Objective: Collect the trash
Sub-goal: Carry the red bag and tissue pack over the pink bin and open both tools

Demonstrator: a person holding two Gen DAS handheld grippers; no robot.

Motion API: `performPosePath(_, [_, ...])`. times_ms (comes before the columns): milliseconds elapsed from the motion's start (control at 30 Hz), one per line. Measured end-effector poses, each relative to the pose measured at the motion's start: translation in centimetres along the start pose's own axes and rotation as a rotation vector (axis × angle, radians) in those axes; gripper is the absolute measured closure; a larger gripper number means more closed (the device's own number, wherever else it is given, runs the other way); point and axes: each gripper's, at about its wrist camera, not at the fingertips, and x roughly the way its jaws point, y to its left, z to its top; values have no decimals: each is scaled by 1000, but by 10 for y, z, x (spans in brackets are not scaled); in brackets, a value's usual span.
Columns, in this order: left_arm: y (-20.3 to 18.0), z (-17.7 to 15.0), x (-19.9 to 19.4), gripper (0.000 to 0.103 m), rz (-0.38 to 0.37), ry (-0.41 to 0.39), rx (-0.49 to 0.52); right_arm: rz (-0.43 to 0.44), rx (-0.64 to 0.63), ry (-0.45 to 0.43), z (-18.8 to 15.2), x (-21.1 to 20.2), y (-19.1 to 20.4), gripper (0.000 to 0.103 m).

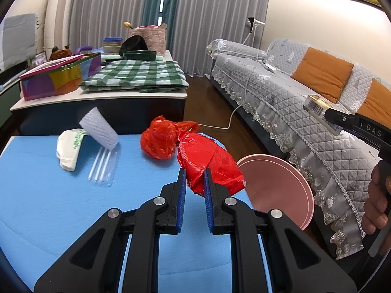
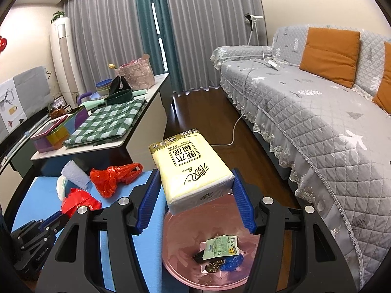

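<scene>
My left gripper (image 1: 194, 171) is shut on a crumpled red plastic wrapper (image 1: 210, 163), held just above the blue table (image 1: 48, 195) near its right edge. A second red plastic bag (image 1: 160, 138) lies on the table behind it. My right gripper (image 2: 196, 178) is shut on a yellow tissue pack (image 2: 190, 166), held over the pink bin (image 2: 180, 256). The bin holds several scraps, among them a green-and-white packet (image 2: 221, 246). In the left wrist view the bin (image 1: 276, 185) stands right of the table and the tissue pack (image 1: 317, 108) shows at far right.
On the table lie a white foam net sleeve (image 1: 99, 128), a folded white paper (image 1: 68, 150) and a clear packet of straws (image 1: 103, 164). A counter with a checked cloth (image 1: 134, 74) stands behind. A grey sofa (image 2: 305, 112) runs along the right, with a white cable (image 2: 234, 129) on the floor.
</scene>
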Motion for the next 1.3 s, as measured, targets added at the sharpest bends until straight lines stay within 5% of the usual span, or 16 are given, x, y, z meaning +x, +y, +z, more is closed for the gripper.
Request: performPosePath(1300, [-102, 1, 69, 89, -116, 85, 126, -62, 89, 42, -5, 26, -60, 44])
